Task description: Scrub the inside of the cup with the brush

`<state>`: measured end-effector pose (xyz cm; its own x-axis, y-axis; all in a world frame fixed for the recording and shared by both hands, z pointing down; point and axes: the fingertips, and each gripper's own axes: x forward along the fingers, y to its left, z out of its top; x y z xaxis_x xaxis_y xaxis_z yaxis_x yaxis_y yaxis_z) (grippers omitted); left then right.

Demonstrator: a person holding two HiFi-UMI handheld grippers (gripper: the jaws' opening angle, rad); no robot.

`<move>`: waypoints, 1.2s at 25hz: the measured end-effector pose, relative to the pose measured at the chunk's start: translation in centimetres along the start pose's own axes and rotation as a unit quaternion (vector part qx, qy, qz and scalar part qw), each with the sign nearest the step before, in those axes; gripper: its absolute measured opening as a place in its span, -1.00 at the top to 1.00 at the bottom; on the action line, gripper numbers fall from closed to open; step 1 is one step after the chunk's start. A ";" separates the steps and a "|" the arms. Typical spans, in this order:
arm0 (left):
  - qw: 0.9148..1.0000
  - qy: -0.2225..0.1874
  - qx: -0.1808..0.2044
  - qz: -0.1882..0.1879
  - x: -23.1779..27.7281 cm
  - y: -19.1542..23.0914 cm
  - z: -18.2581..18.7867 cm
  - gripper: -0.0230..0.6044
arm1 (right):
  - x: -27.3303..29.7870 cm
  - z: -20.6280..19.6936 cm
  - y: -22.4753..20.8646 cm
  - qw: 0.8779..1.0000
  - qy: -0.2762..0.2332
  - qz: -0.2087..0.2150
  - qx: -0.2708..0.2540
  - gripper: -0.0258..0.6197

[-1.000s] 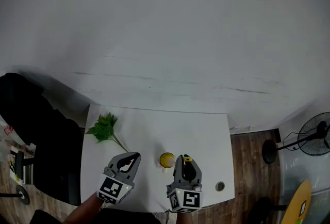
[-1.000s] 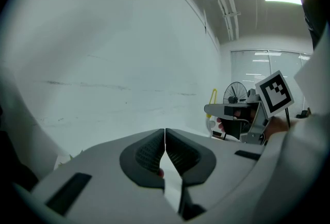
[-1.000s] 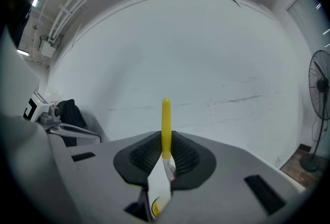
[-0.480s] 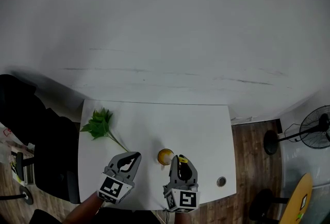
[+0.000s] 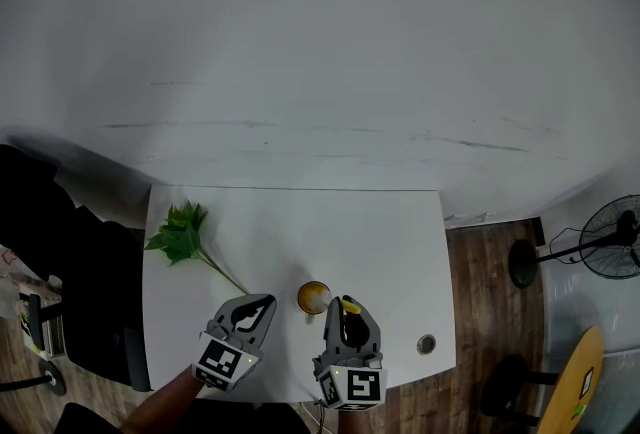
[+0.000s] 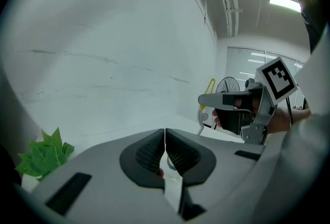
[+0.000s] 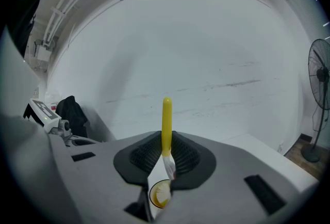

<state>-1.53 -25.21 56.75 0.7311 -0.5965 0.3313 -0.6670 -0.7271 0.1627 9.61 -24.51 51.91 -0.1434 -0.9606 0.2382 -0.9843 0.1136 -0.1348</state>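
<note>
- Right hand-held gripper, just right of cup: pinching yellow brush upright, white lower end aimed at cup; whether inside, cannot tell.
- Left hand-held gripper, left of cup: jaws pressed together, empty.
- Cup stands on counter, nothing holding it.
- Likely best: spread left jaws, brace cup wall, lower brush straight in, twist against inner wall.
- Versus second ago: both grippers nearer cup.

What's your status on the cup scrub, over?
Left gripper shut, empty. Right gripper shut on brush, handle up. Cup upright on table, unheld, just ahead of both. Leafy sprig off left, nothing blocking.
</note>
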 end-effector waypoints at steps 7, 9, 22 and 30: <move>0.999 0.026 0.011 -0.022 1.5 -1.1 -2.3 0.84 | 0.0 0.0 0.2 1.000 0.003 0.005 -0.005 0.70; 0.998 0.042 0.024 -0.040 2.0 -1.7 -3.5 0.84 | 0.0 -0.1 0.1 1.000 0.007 0.004 -0.004 0.70; 0.985 0.119 0.009 -0.125 4.5 -6.3 -10.1 0.21 | 0.2 0.1 0.3 1.000 0.007 0.010 -0.006 0.71; 0.979 0.137 0.012 -0.153 5.2 -8.5 -12.6 0.24 | 0.0 -0.1 0.2 1.000 0.008 0.007 -0.005 0.71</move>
<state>6.13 -17.89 68.87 0.8276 -0.2379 0.5083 -0.4165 -0.8674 0.2722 9.43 -24.46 52.00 -0.1589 -0.9545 0.2522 -0.9832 0.1297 -0.1284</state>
